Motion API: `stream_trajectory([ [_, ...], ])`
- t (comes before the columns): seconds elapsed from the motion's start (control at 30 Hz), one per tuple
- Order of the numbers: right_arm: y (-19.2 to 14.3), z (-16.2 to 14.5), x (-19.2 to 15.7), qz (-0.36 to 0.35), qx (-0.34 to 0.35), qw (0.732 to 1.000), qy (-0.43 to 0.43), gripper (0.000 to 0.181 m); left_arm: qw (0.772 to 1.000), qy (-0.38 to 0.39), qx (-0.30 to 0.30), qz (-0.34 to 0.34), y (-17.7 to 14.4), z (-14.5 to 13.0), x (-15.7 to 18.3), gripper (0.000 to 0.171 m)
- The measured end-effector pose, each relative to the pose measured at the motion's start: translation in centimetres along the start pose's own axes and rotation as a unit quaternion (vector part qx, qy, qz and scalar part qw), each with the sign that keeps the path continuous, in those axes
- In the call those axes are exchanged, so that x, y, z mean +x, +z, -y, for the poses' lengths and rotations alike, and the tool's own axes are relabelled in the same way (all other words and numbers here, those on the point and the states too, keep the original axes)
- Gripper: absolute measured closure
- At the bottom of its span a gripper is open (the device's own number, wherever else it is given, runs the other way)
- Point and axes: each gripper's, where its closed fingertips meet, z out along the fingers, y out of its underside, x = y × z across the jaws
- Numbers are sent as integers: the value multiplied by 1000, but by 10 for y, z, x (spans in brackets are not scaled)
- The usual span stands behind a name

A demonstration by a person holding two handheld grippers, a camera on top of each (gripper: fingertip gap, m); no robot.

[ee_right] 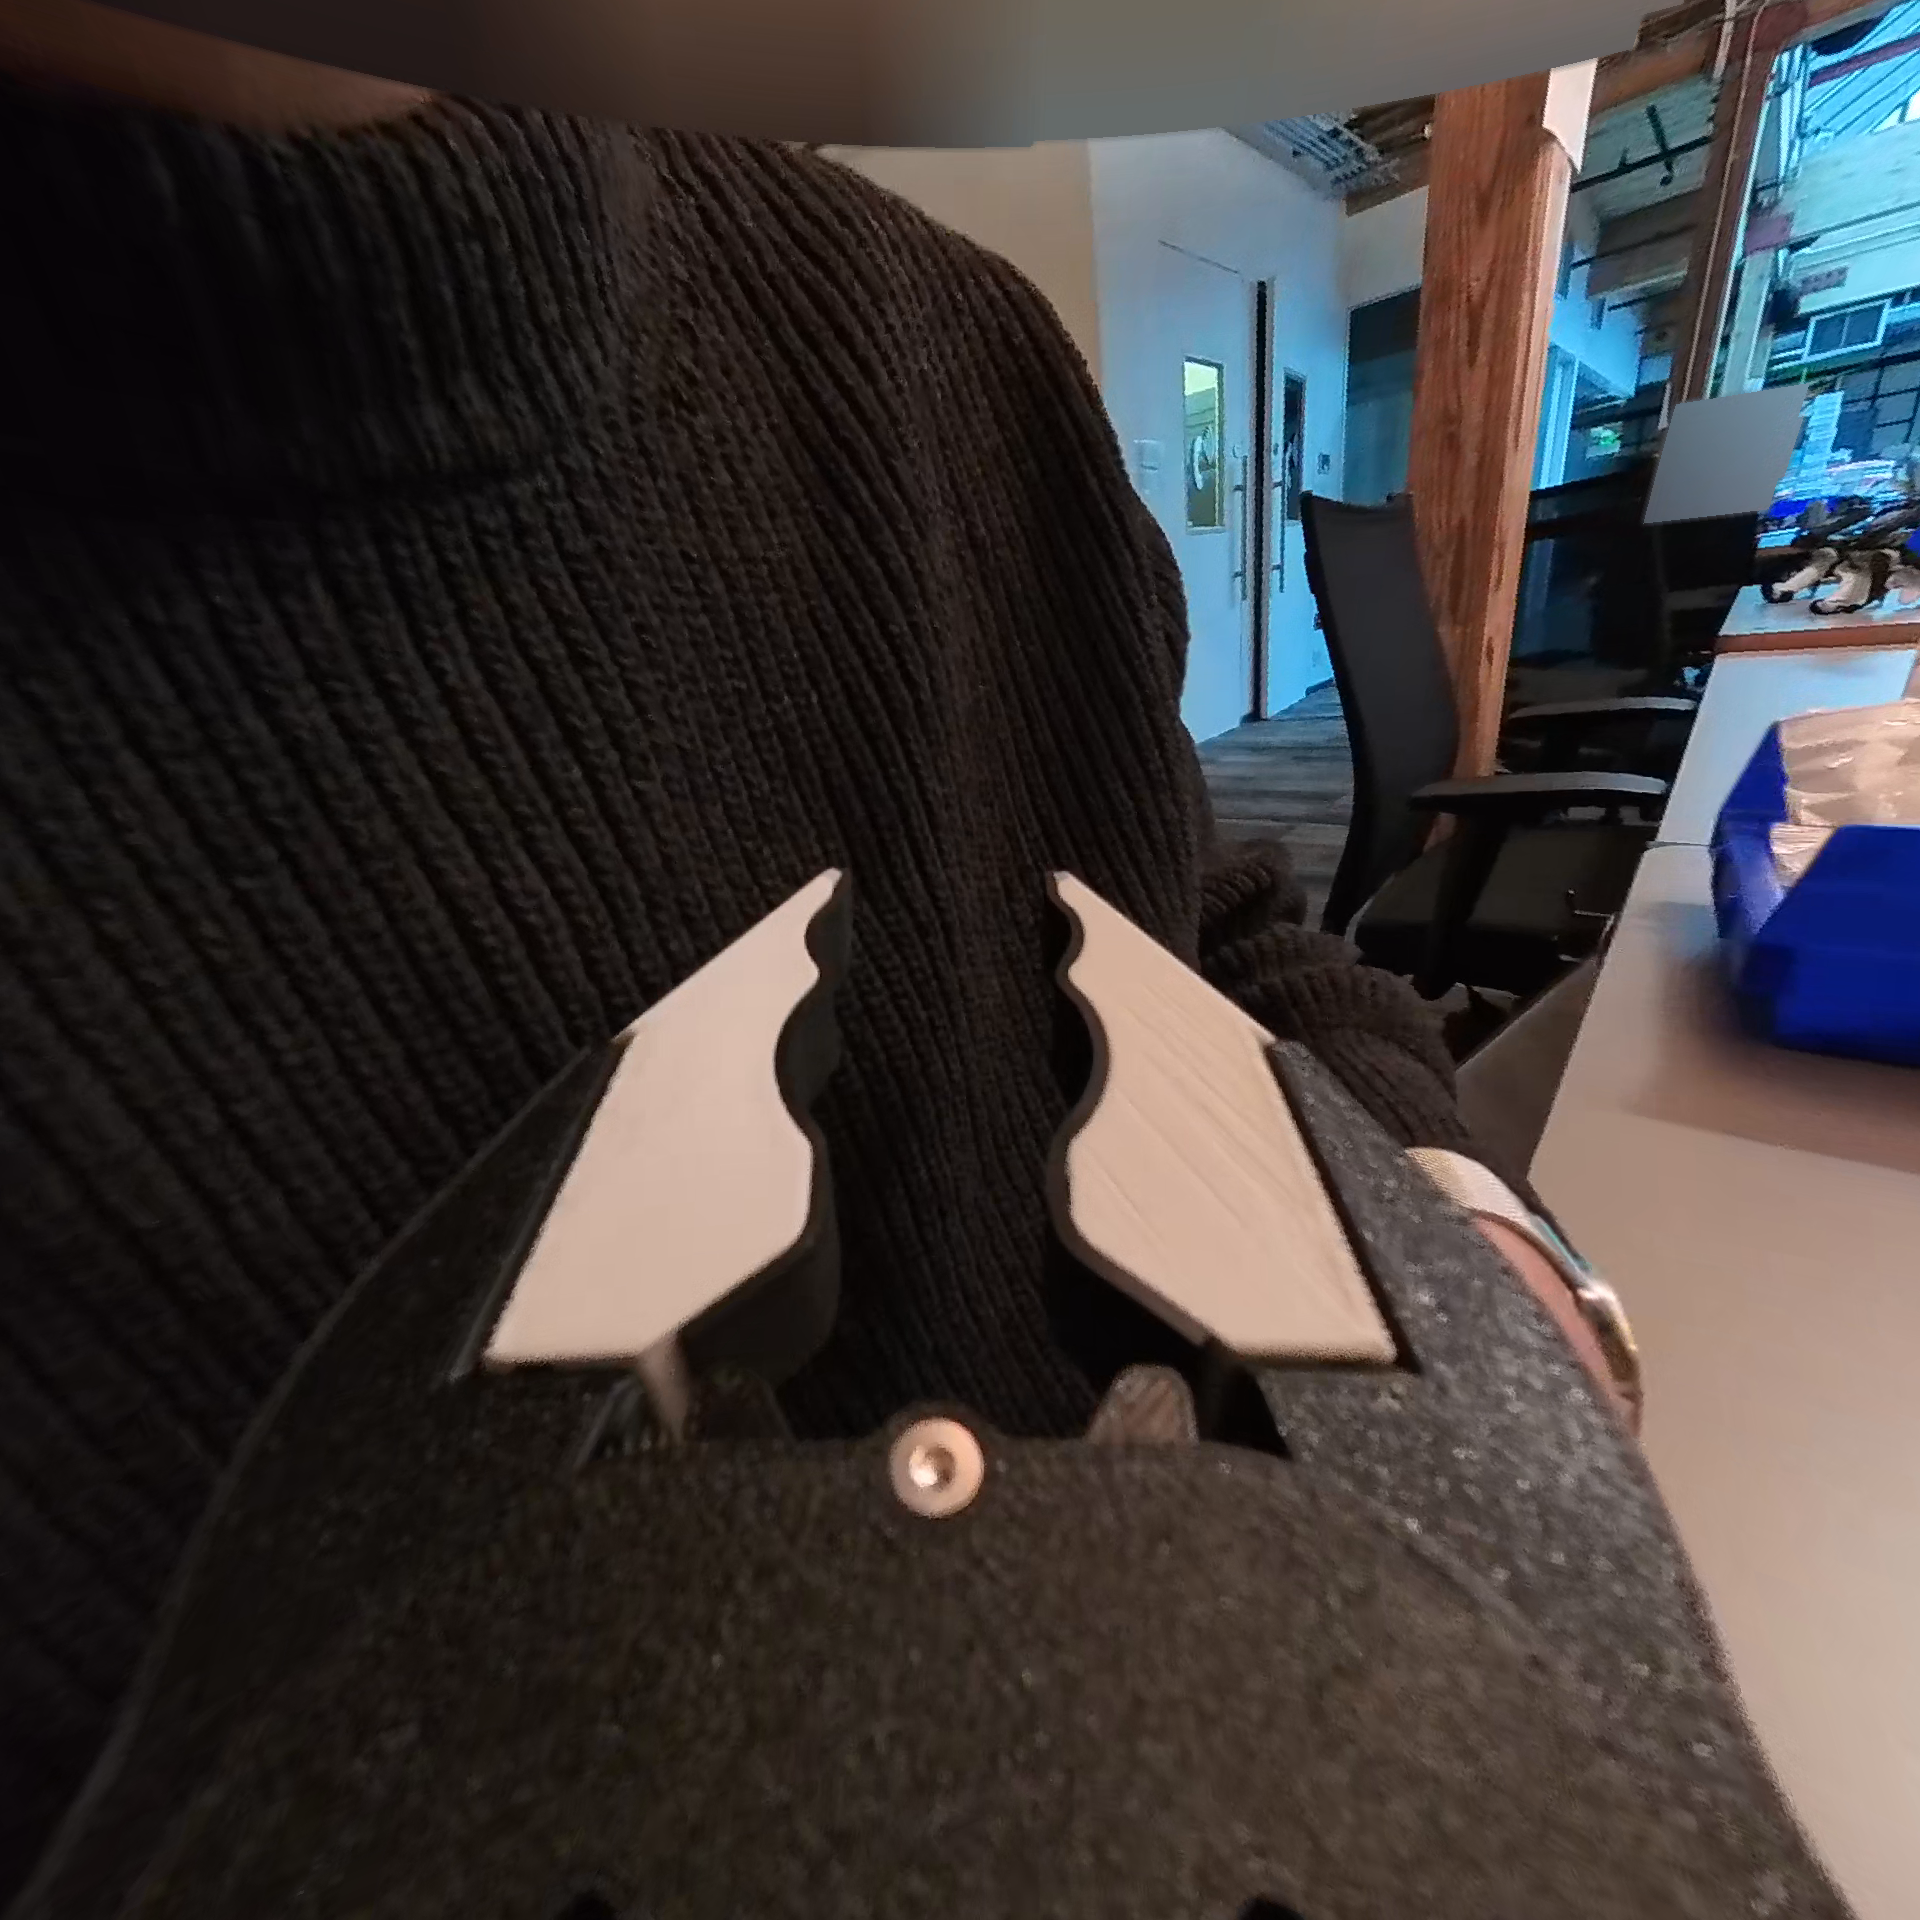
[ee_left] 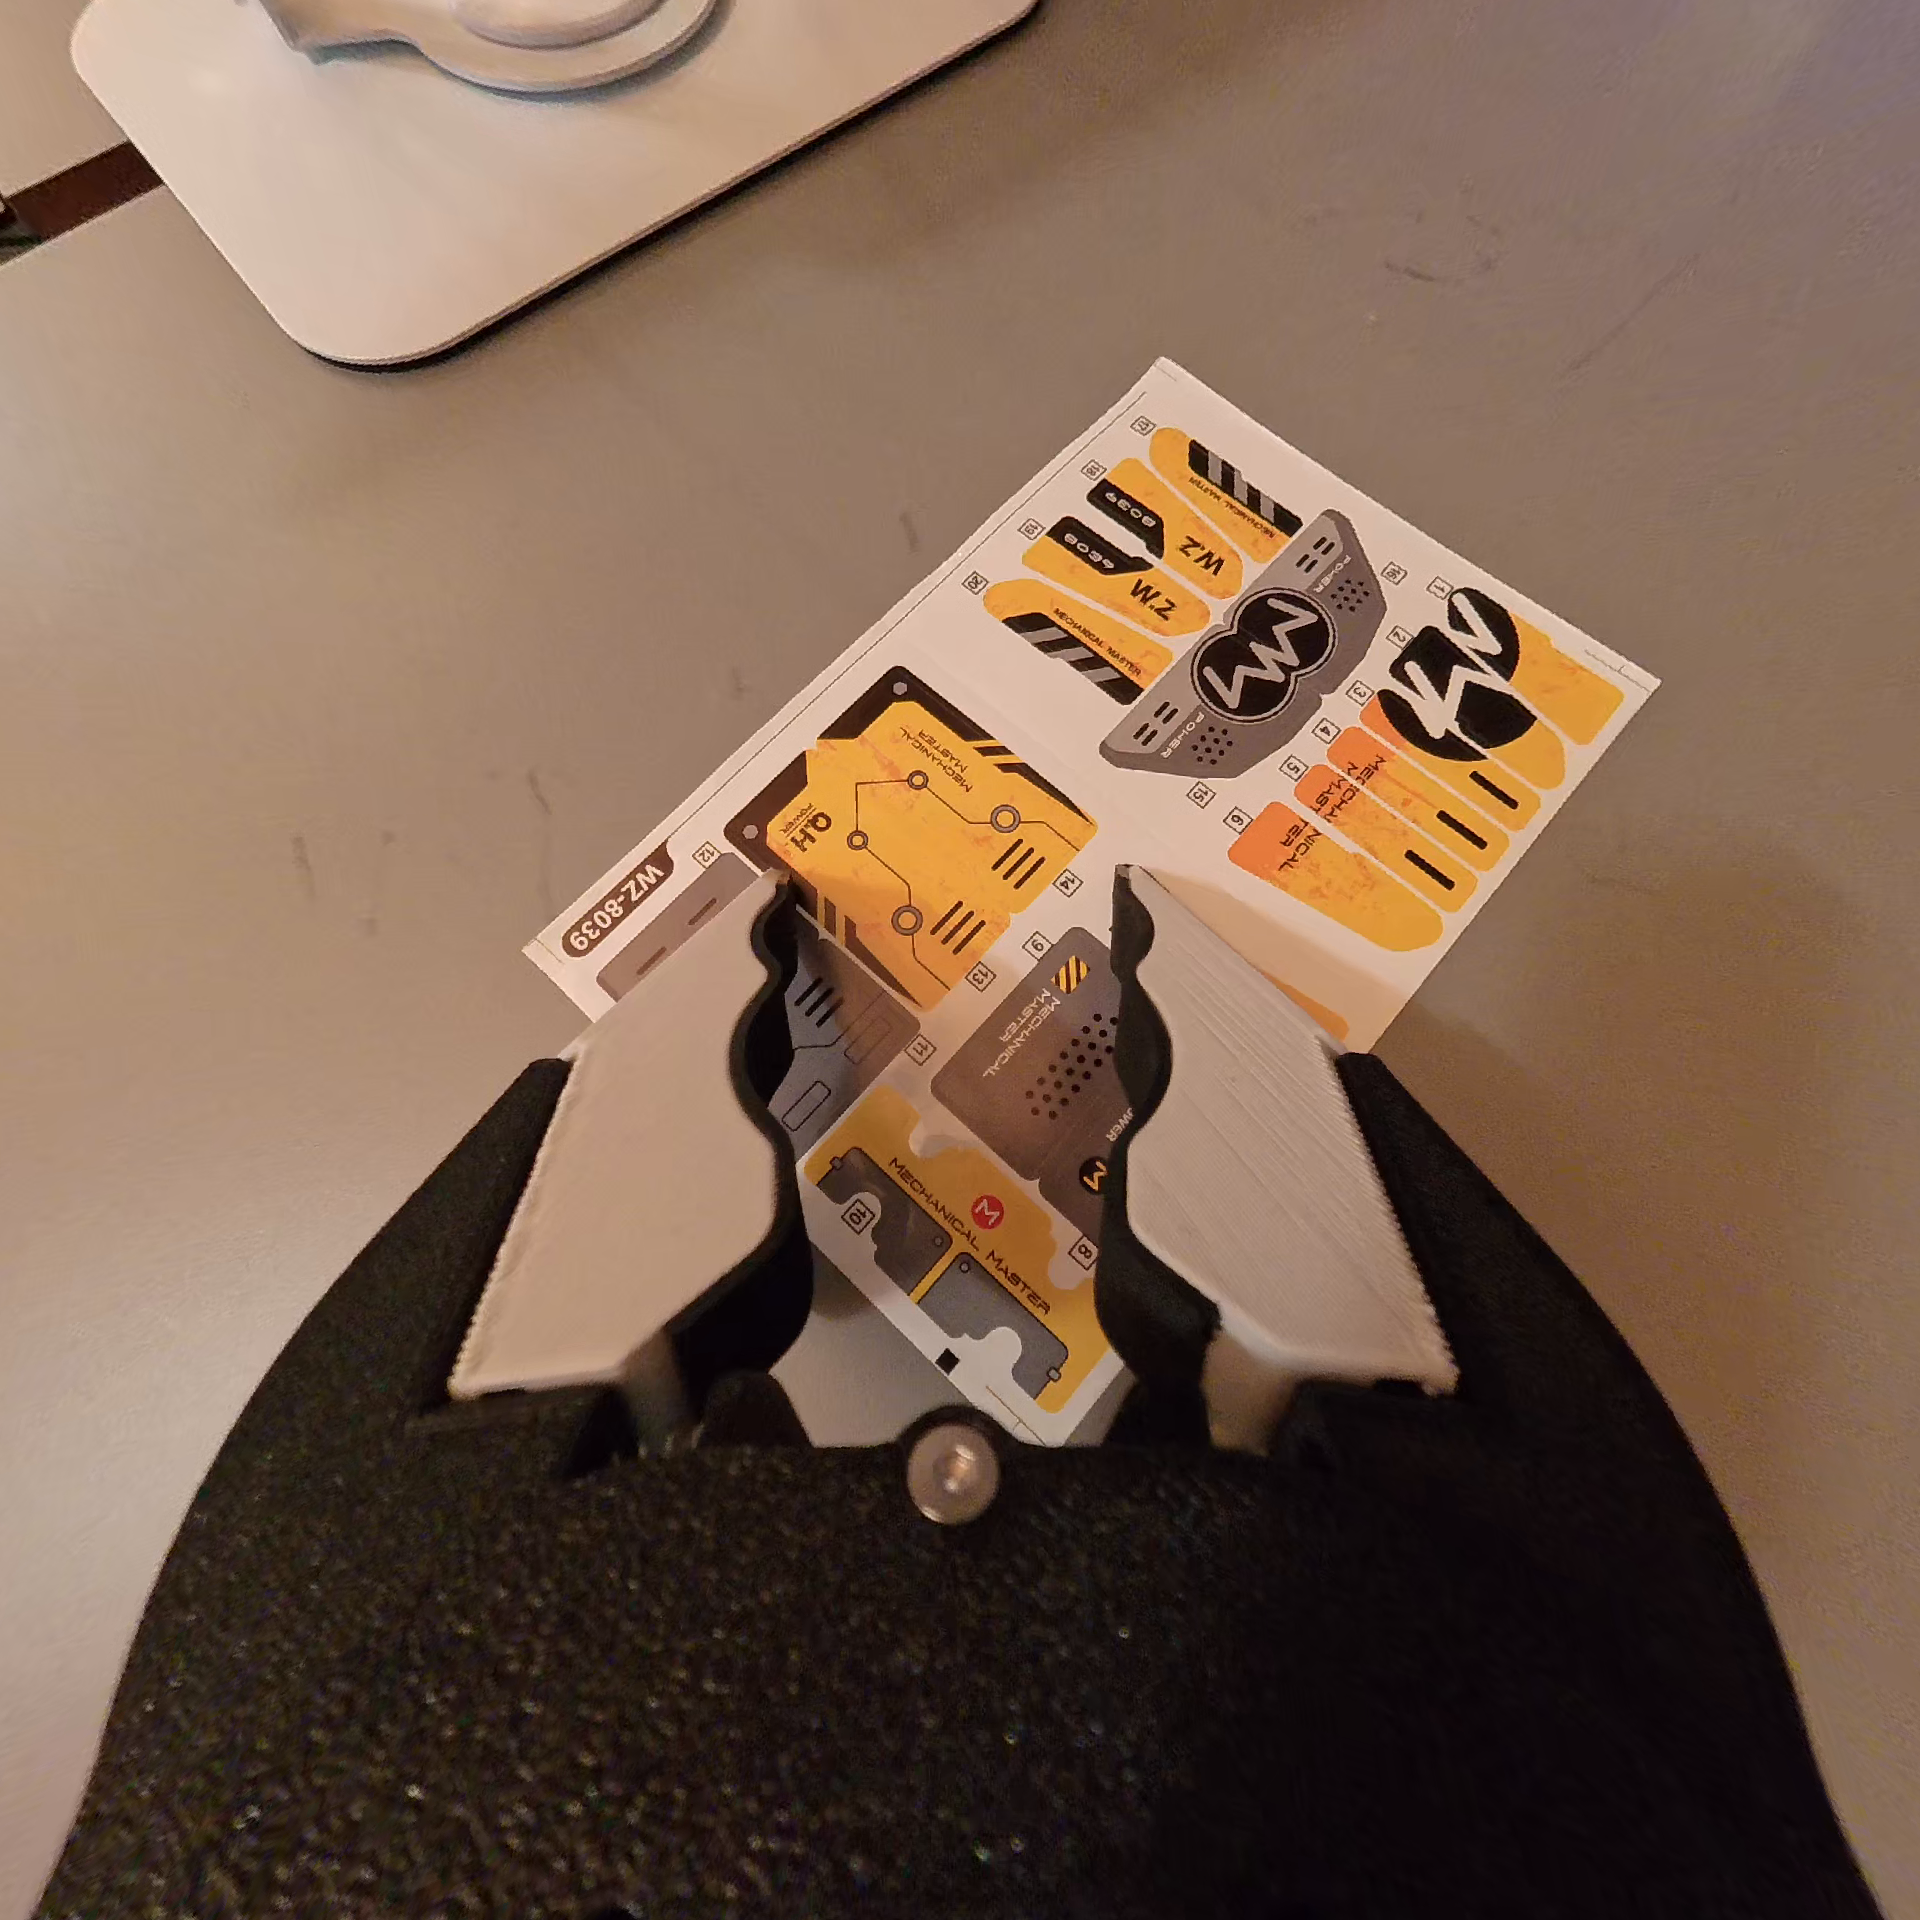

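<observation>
A white sticker sheet [ee_left: 1143, 665] with yellow, grey and black decals lies flat on the grey table [ee_left: 416, 675], turned diagonally. My left gripper [ee_left: 951, 878] is open just above its near half. The white fingers [ee_left: 644, 1143] stand wide apart on either side of the sheet's middle, and I cannot tell whether they touch it. The sheet's near corner is hidden under the gripper body. My right gripper [ee_right: 945, 876] is open and empty, held up in the air and pointing at a person's black ribbed sweater [ee_right: 520, 623] close in front of it.
A flat white stand base [ee_left: 416, 187] with a clear round part sits at the table's far left. In the right wrist view a blue bin [ee_right: 1829, 935] stands on the table [ee_right: 1766, 1351], with black office chairs [ee_right: 1455, 727] and a wooden post [ee_right: 1475, 416] behind. About 40 cm separates my left fingertips from my right.
</observation>
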Motion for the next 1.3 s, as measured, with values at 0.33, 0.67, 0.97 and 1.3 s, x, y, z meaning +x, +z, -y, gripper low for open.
stream_trajectory([
  [0.33, 4, 1, -8, -19, 1, 1000, -22, 148, 1000, 0, 0, 0, 0, 0, 0, 111],
  [0.67, 3, 3, -10, -53, -16, 997, -54, 151, 1000, 0, 0, 0, 0, 0, 0, 111],
  [0.97, 2, -6, -1, -97, -36, 990, -96, 150, 1000, 0, 0, 0, 0, 0, 0, 111],
  [1.3, 5, 9, -31, 23, 62, 995, 76, 181, 1000, 0, 0, 0, 0, 0, 0, 111],
])
